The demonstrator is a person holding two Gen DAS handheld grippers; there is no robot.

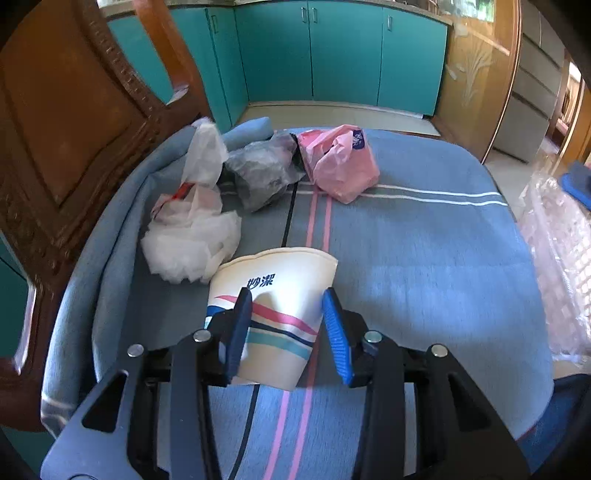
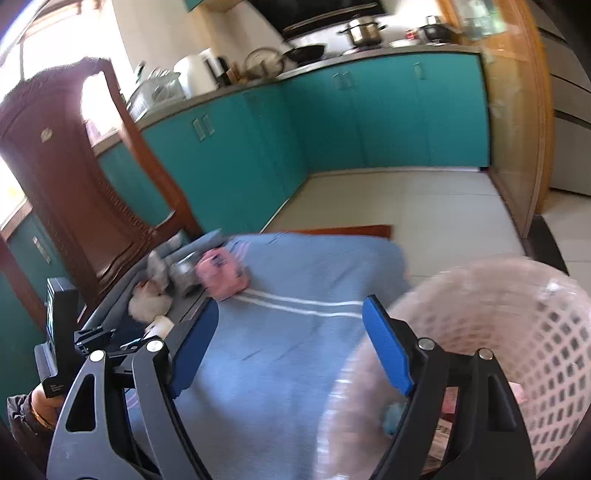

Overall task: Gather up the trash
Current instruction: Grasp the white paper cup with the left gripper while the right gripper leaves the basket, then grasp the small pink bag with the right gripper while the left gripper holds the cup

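The left gripper (image 1: 286, 325) pinches the paper cup (image 1: 273, 317). Three bags (image 1: 266, 177) wait at eleven o'clock. The right gripper (image 2: 290, 347) is spread, empty, basket (image 2: 517, 350) at three o'clock.

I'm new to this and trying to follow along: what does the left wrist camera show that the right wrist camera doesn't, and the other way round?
Only the left wrist view shows the paper cup close up, lying between the left gripper fingers, one pad on its side. Only the right wrist view shows the pink mesh basket clearly, the countertop with a steel pot, and the right gripper, open with nothing between its fingers. Both show the blue striped cloth, the white bag, grey bag, pink bag, teal cabinets and the carved wooden chair.
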